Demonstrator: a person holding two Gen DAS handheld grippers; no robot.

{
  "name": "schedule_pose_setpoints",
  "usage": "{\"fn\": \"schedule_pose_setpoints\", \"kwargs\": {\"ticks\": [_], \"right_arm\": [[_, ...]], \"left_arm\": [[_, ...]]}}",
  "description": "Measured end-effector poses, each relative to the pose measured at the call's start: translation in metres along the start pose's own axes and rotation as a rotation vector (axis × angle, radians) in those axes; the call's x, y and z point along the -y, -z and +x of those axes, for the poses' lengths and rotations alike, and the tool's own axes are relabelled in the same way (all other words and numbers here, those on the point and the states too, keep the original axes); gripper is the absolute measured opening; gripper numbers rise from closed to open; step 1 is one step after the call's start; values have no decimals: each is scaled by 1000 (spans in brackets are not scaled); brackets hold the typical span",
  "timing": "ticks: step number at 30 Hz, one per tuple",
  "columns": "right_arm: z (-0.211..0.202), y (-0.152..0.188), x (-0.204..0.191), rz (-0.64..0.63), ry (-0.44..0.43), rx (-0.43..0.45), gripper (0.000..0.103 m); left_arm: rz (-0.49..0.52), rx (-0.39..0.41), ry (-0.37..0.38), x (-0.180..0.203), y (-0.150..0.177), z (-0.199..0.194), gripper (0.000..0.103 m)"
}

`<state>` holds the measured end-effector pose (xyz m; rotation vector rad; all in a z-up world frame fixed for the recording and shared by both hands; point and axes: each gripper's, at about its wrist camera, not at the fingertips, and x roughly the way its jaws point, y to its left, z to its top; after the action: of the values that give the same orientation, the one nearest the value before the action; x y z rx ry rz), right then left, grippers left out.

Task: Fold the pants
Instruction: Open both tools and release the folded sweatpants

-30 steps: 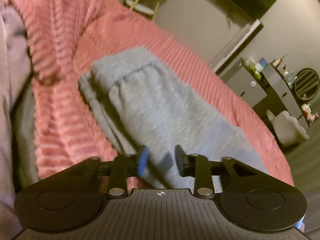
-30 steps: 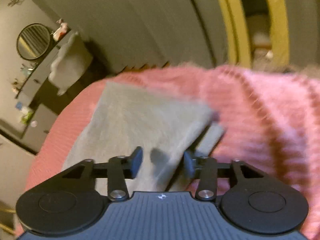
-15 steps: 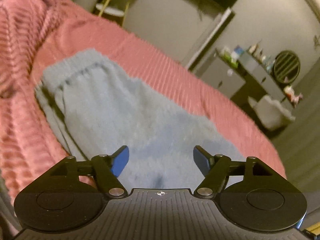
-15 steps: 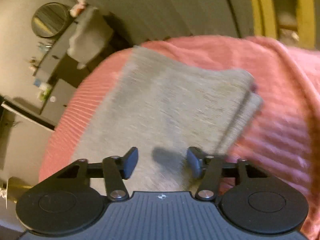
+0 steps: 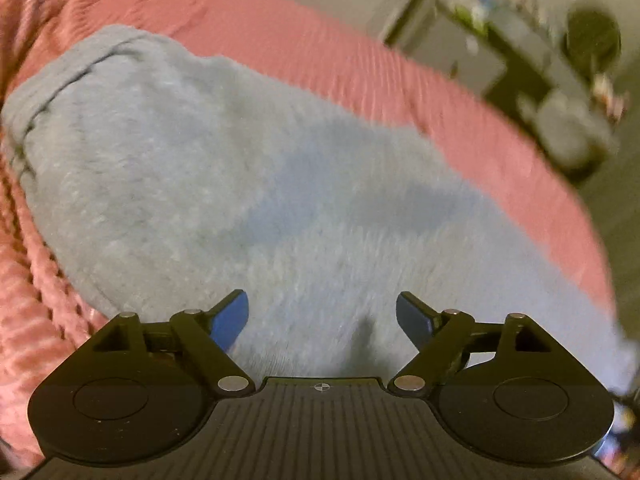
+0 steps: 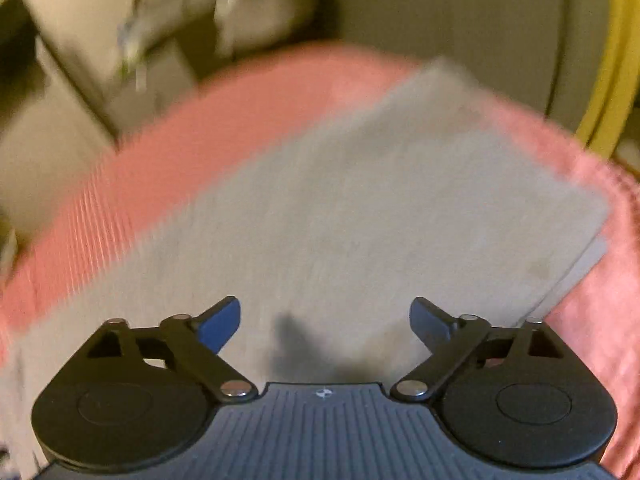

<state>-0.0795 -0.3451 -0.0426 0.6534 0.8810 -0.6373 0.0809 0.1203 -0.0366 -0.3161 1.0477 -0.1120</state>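
Below left tool [image 5: 322, 316], grey pants [image 5: 224, 184], seemingly untouched

Grey fleecy pants [image 5: 248, 184], lying flat and folded lengthwise on a pink ribbed bedspread [image 5: 360, 64], gathered waistband at far end, leg hems seemingly stacked with one edge offset, blurred in right-wrist view [image 6: 360, 208]

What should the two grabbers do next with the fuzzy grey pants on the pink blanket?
Probably lower both and pinch an edge for the next fold. The left gripper and right gripper have just been opening their jaws, nothing between them, above the fuzzy grey pants, which lie loose on the ribbed pink blanket.
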Motion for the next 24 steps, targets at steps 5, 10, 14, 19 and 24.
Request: {"fn": "schedule_pose_setpoints", "kwargs": {"ticks": [5,10,14,19,24], "right_arm": [[5,4,-21,-64,-2,-15,102],[4,12,-36,58,-94,43,102],[32,29,-76,-22,-17,151,103],[58,28,-98,-158,86,152,103],[66,28,-102,-180,107,183,103]], "left_arm": [[76,29,4,10,-1,-5,86],[75,95,143,28,-33,-16,87],[74,140,222,46,-65,-6,87],[-5,120,356,57,-96,31,89],[-65,34,352,59,-112,76,89]]}}
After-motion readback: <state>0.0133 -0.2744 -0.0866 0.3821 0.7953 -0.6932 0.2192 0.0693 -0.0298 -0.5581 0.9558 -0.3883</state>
